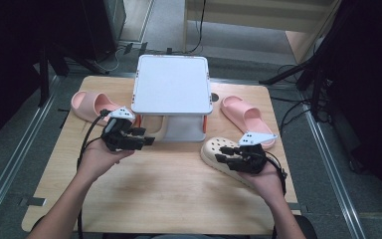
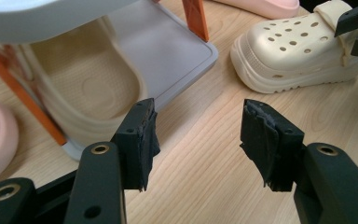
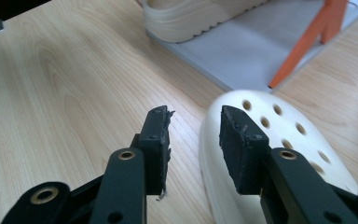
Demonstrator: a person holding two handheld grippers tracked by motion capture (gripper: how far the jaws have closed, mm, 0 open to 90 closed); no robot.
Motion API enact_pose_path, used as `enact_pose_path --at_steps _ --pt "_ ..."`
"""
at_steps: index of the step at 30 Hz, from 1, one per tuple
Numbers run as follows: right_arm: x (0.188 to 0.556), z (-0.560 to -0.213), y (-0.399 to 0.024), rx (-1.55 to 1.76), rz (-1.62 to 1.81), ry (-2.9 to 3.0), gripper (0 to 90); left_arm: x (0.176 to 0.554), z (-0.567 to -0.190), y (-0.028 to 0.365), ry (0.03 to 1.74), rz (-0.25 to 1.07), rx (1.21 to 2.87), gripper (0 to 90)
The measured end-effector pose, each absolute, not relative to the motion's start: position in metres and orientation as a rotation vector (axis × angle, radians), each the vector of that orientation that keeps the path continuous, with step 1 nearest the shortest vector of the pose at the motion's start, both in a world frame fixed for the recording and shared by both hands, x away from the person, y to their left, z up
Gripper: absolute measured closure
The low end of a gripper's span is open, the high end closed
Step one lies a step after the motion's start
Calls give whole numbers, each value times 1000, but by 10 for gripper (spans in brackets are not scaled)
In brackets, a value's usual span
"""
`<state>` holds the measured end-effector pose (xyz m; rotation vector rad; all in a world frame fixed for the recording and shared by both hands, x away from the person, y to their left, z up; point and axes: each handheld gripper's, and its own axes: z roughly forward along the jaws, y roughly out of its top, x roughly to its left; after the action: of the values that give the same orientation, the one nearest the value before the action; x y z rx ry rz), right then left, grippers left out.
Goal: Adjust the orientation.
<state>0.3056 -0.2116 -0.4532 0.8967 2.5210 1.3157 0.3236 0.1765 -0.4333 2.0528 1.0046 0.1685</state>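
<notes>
A cream clog [image 1: 211, 148] with holes lies on the wooden table [image 1: 169, 184] at the front right. My right gripper [image 1: 222, 154] hovers open at its toe: in the right gripper view one jaw is over the clog [image 3: 286, 121], the other over bare wood, and the gripper [image 3: 195, 140] grips nothing. A second cream clog [image 1: 151, 123] sits on the lower shelf of a grey rack [image 1: 171, 82] with orange legs. My left gripper [image 1: 144, 136] is open in front of that shelf, empty [image 2: 196, 135], with the shelved clog [image 2: 88, 88] just ahead and the table clog [image 2: 298, 51] to the right.
A pink slipper [image 1: 92, 104] lies left of the rack and another [image 1: 243, 113] right of it, behind the table clog. The rack's lower shelf [image 3: 261, 51] has bare room beside the shelved clog [image 3: 191, 16]. Bare wood spreads across the table's front.
</notes>
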Motion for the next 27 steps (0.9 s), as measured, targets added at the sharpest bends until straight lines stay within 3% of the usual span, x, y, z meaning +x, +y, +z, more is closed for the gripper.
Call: enact_pose_path --at_steps 19,27 --pt "280 -454 -261 1071 1278 2402 619 342 -441 144 913 134 2110 493" --pt "281 -470 -260 1125 1191 2449 613 346 -444 142 906 130 2100 494"
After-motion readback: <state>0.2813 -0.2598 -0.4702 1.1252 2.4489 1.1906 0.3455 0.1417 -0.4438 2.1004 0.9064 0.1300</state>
